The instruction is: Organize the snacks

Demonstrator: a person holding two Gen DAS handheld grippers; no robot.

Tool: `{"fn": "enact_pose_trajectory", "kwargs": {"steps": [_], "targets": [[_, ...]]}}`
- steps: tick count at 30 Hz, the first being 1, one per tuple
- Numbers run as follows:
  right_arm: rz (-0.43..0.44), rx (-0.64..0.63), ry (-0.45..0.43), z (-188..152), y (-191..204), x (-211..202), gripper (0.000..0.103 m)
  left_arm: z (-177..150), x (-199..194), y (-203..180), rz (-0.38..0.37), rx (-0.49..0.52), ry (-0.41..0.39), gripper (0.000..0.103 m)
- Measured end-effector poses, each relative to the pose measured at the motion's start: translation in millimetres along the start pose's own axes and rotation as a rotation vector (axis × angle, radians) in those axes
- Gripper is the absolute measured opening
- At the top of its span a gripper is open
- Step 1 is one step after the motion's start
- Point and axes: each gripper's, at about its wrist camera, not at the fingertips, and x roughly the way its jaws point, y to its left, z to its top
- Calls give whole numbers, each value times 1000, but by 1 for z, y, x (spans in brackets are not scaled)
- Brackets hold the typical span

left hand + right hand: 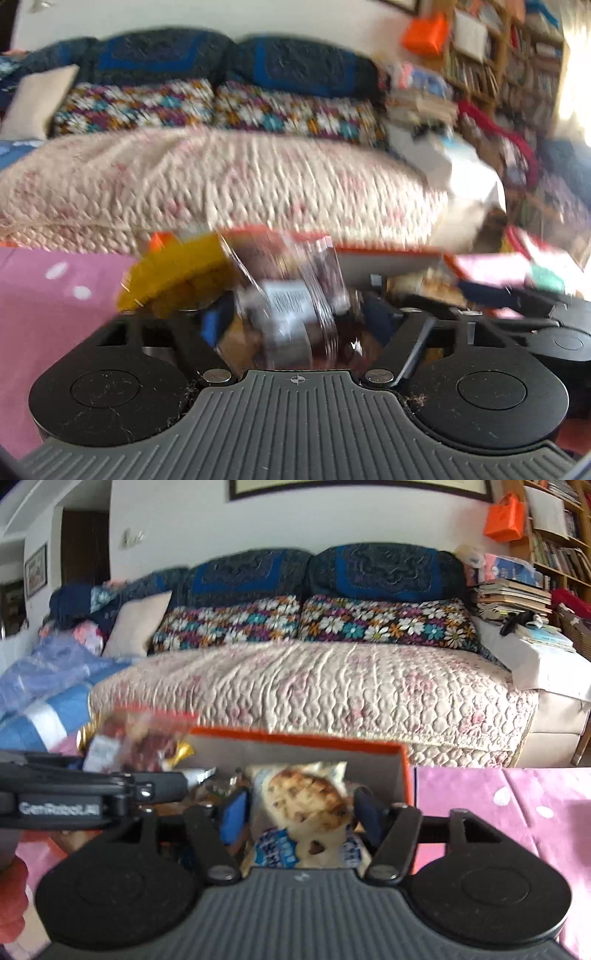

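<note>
My left gripper (295,314) is shut on a clear snack packet (295,306) with a white label and dark red contents, blurred. A yellow snack bag (177,277) lies just behind it on the left. My right gripper (299,812) is shut on a cookie packet (306,805), white and blue with a chocolate-chip cookie picture, held over the orange box (404,775). In the right wrist view the left gripper's body (74,801) enters from the left with its clear packet (136,742) above the box's left side. The box's rim (388,253) shows behind the left gripper.
A pink dotted tablecloth (517,812) covers the table under the box. A sofa with a quilted cream cover (314,694) stands behind the table. Pink and teal packets (517,269) lie at the right of the left wrist view. Bookshelves (557,546) stand at the far right.
</note>
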Motion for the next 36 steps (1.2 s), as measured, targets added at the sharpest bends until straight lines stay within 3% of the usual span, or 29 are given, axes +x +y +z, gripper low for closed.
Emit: {"fn": "enact_pose_trajectory", "kwargs": {"steps": [2,8,12,16,21,25,29,36], "targets": [[16,34,-33,7,-5,-11,80,9,-18,-1,-3,-19,-65,64],[49,86,-142,31,-6,-55,83,36,-89,-18,-67,-37,-235,73],[63,74,-151,33,1,-86,84,36,-130,-37,-72,-1,-267,75],[66,44,-136,17,9,-128,84,4,-174,-48,-37,7,-289,75],[61,84,-54,-47,9,-183,86,-49,-211,-61,-25,13,-200,75],[65,131,15,-87,16,-218,86,-100,-237,-67,45,19,-111,75],[64,189,4,-117,24,-252,87,-144,-256,-62,116,-4,-1,74],[58,238,-15,-141,34,-271,88,-197,-285,-41,198,-81,75,73]]}}
